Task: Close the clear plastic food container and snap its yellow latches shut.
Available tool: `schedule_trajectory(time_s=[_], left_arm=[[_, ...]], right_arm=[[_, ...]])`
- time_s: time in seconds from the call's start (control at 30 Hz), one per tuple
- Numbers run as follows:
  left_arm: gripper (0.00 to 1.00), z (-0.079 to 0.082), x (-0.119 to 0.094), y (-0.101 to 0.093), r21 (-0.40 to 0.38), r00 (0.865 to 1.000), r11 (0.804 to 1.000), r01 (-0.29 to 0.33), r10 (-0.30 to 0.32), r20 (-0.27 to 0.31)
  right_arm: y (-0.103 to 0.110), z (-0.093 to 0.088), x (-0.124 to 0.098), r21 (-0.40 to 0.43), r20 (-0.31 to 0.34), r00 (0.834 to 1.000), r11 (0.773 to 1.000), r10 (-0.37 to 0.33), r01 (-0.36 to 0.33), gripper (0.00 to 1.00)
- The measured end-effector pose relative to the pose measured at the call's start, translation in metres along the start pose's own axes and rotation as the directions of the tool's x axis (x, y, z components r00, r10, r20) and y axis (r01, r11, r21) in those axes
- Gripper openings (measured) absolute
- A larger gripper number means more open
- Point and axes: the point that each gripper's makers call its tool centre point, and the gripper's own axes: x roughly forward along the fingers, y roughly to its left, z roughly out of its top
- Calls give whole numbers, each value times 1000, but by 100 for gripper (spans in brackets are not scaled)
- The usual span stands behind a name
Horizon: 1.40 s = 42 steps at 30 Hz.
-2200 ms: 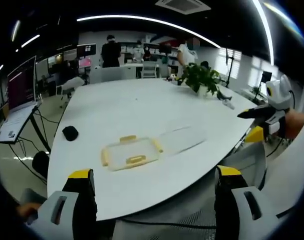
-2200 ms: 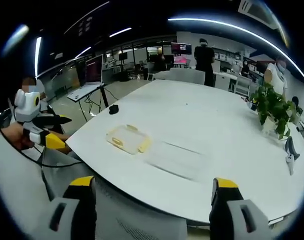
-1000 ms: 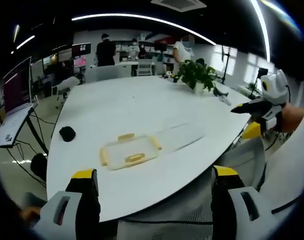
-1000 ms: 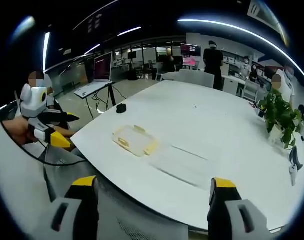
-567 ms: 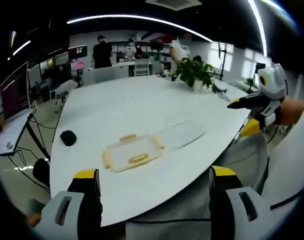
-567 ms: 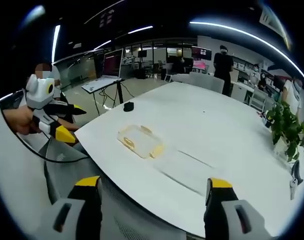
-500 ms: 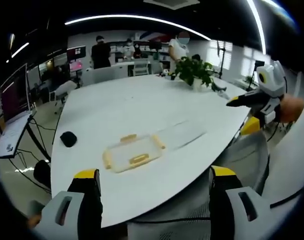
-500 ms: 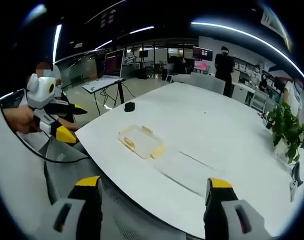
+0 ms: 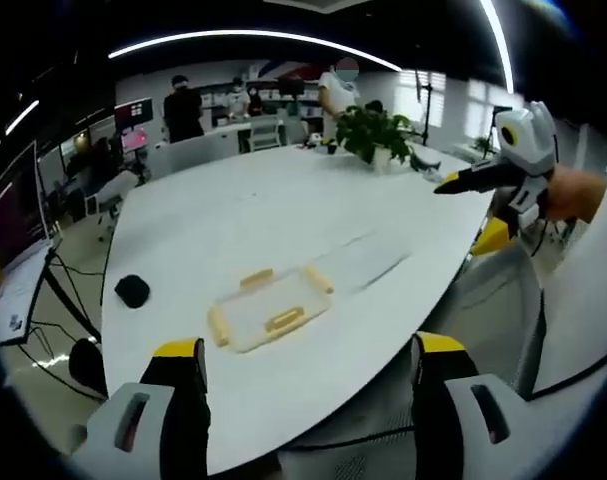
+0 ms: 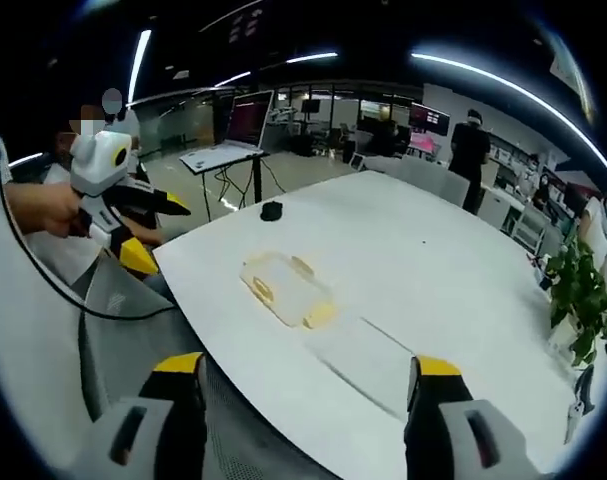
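A clear plastic container (image 9: 268,312) with yellow latches lies on the white table (image 9: 283,215), uncovered. Its clear lid (image 9: 361,262) rests flat on the table just right of it. In the right gripper view the container (image 10: 286,287) sits near the table's left edge with the lid (image 10: 368,349) beyond it. My left gripper (image 9: 305,385) is open, held well short of the table edge. My right gripper (image 10: 301,395) is open too, also back from the table. Each gripper shows in the other view: the right one (image 9: 488,190) at far right, the left one (image 10: 133,215) at far left.
A small black object (image 9: 132,290) lies left of the container. A potted plant (image 9: 373,132) stands at the table's far side. A grey mesh chair back (image 10: 133,330) is near the table edge. A laptop on a stand (image 10: 238,135) and several people stand beyond.
Both cameras have drifted and tilted, so the table and container shifted slightly in view. The container and lid lie as before. Both grippers stay open.
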Motion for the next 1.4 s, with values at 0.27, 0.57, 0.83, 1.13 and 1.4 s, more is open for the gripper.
schedule_trajectory(time_s=[0.27, 0.57, 0.83, 1.13, 1.4], left_arm=[[83, 11, 3, 12, 33, 1000, 999, 16, -17, 11], [82, 14, 10, 26, 94, 999, 994, 46, -46, -2], [82, 17, 14, 36, 149, 996, 985, 91, -90, -13], [80, 18, 19, 37, 213, 985, 962, 169, -169, -21], [76, 13, 28, 52, 251, 979, 946, 203, -198, -49]], right_arm=[[-1, 10, 11, -25, 14, 1000, 999, 20, -20, 79], [6, 17, 25, -55, 19, 998, 997, 54, -53, 78], [3, 21, 37, -113, -3, 998, 991, 70, -70, 74], [5, 25, 52, -155, -24, 994, 982, 104, -106, 72], [9, 33, 72, -183, -31, 991, 974, 130, -134, 70]])
